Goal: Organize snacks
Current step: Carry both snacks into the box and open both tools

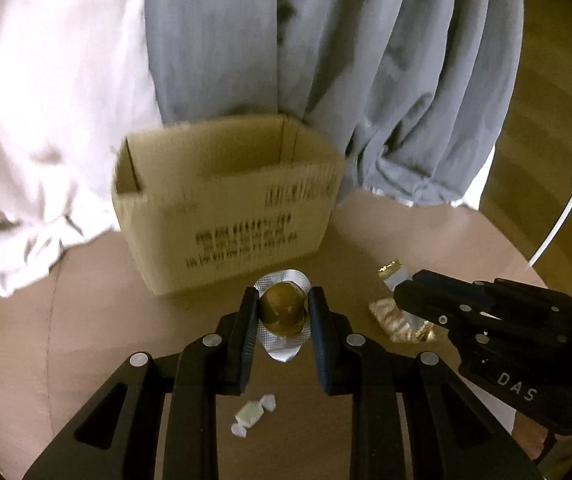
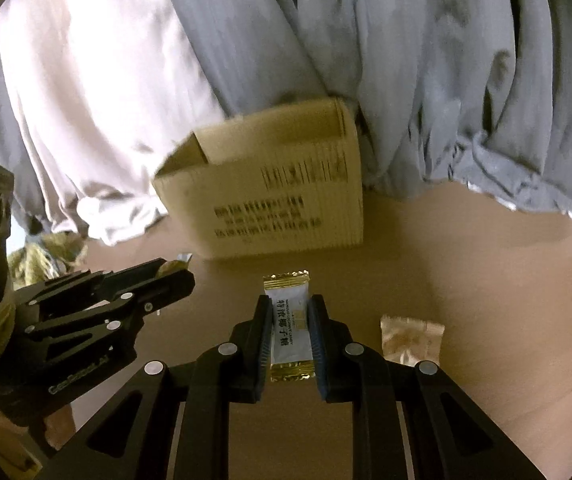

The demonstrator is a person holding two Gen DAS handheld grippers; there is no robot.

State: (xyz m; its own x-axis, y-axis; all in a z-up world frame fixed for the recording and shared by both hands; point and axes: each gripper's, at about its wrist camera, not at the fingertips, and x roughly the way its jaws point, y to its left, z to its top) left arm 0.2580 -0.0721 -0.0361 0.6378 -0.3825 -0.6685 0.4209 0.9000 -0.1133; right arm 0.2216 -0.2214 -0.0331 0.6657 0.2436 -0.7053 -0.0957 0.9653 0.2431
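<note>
Left gripper (image 1: 283,316) clamped on foil-backed chocolate blister (image 1: 283,314); right gripper (image 2: 290,332) clamped on white-gold candy sachet (image 2: 289,328). Both low over brown table (image 2: 466,260), just before open cardboard box (image 1: 222,204). Twist-wrapped candy (image 1: 253,415) lies loose below.

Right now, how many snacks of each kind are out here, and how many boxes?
Foil-backed chocolate ball, in left tongs: 1
White-and-gold sachet, in right tongs: 1
Crinkly golden packet: 1
Twist-wrapped candy: 1
Cardboard box: 1
Total: 5
</note>
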